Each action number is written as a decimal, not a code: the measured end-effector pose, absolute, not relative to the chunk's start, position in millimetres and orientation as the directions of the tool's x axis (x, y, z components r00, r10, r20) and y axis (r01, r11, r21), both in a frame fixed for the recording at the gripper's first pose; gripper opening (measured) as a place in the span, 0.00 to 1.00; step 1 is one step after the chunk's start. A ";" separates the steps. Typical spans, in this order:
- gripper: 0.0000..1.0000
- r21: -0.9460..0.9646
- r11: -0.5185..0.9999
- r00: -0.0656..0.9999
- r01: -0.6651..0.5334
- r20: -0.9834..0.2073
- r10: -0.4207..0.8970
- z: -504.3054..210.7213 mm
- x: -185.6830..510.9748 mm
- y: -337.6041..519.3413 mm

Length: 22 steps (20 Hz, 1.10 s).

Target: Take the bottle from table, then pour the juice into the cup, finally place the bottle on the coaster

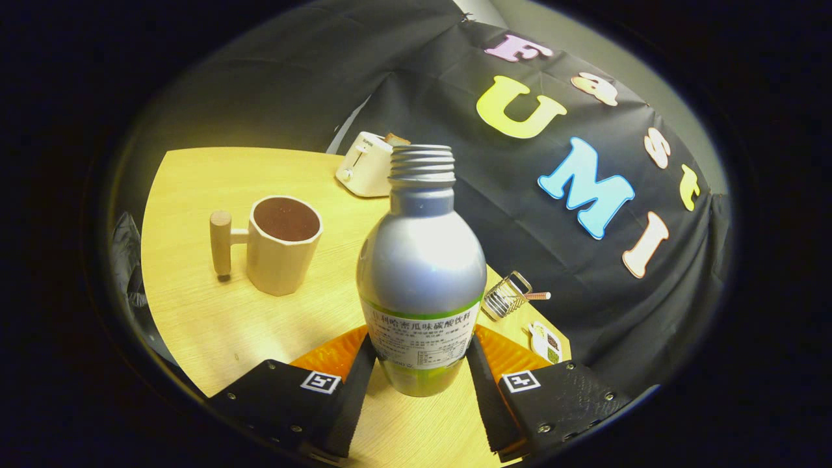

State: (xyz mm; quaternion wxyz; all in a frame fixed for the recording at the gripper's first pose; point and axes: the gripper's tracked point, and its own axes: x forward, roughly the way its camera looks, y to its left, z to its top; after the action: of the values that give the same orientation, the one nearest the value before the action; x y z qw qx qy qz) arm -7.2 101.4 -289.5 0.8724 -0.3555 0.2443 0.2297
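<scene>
Both black fingers (351, 396) of the gripper (419, 390) stand close on either side of a silver bottle (421, 273), their inner pads against its lower body, so the gripper has closed on the bottle and holds it upright. Each finger carries a small square black-and-white marker on its upper face.

Uncapped, the bottle shows a bare threaded neck at the top; what is inside cannot be seen through the metal-coloured wall. A white label with a green band wraps its lower part (the small print is there, but I leave it unread). Under and behind the bottle's base lies an orange coaster (328, 356), showing on both sides between the fingers and the bottle; whether the bottle touches it or hangs just above cannot be told.

Beyond the fingers and off to the left stands a cream faceted cup (284, 250) with a wooden peg handle, and its inside looks dark brown. Farther back sits a white toaster (364, 166) with something brown in its slot. To the right of the bottle is a small wire rack (507, 296), and near it a little printed card (545, 342).

All of this rests on a light wood-grain table (195, 312), with the booth's black cloth wall behind it.
</scene>
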 end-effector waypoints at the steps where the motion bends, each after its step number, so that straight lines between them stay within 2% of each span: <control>1: 0.76 -0.524 0.626 0.775 -0.577 -0.593 0.219 -290.0 -6.9 101.8; 22: 0.76 -0.672 0.330 0.728 -0.663 -0.681 0.077 -322.8 -8.7 127.3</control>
State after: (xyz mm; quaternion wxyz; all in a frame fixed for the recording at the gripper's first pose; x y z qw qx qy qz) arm -8.7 127.3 -322.8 0.7664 -0.5262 0.2784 0.2414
